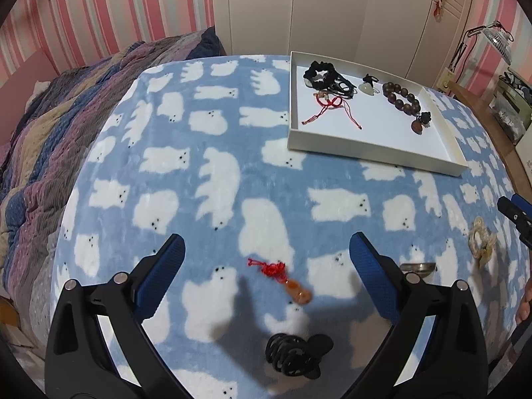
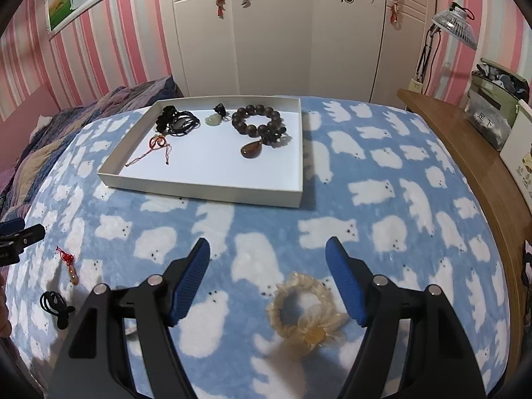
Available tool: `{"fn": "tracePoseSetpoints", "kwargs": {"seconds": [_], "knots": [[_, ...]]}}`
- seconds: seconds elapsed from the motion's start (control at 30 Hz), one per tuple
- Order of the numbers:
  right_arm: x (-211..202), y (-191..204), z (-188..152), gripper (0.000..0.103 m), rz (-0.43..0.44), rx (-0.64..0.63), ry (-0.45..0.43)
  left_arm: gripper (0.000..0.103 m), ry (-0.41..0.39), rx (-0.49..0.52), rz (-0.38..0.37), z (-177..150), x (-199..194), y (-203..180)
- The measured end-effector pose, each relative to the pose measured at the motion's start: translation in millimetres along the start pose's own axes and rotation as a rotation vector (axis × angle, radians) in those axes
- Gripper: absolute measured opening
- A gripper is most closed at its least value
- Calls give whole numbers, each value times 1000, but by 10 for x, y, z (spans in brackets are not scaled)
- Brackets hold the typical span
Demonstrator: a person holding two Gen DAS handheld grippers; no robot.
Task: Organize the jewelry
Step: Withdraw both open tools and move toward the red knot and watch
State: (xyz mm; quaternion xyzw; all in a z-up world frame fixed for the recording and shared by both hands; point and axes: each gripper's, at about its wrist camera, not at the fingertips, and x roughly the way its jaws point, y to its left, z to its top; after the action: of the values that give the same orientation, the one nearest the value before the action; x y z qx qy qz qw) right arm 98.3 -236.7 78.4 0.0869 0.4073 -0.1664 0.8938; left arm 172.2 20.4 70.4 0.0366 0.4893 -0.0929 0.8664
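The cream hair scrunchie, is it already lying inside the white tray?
No, the cream scrunchie lies on the blue blanket, well short of the white tray.

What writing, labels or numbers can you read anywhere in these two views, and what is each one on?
"足下" – on the clear bag standing on the wooden shelf at the right; the same bag in the left wrist view is too blurred to read.
Box with pictures beside it: print too small to read.
Nothing legible on the white tray, the jewelry or either gripper.
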Motion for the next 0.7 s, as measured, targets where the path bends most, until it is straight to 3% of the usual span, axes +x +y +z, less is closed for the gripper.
{"fn": "tracePoseSetpoints", "kwargs": {"seconds": [0.7], "knots": [[1, 33, -281, 72, -10, 5, 46, 98, 41, -27, -10, -232, 72, 61]]}}
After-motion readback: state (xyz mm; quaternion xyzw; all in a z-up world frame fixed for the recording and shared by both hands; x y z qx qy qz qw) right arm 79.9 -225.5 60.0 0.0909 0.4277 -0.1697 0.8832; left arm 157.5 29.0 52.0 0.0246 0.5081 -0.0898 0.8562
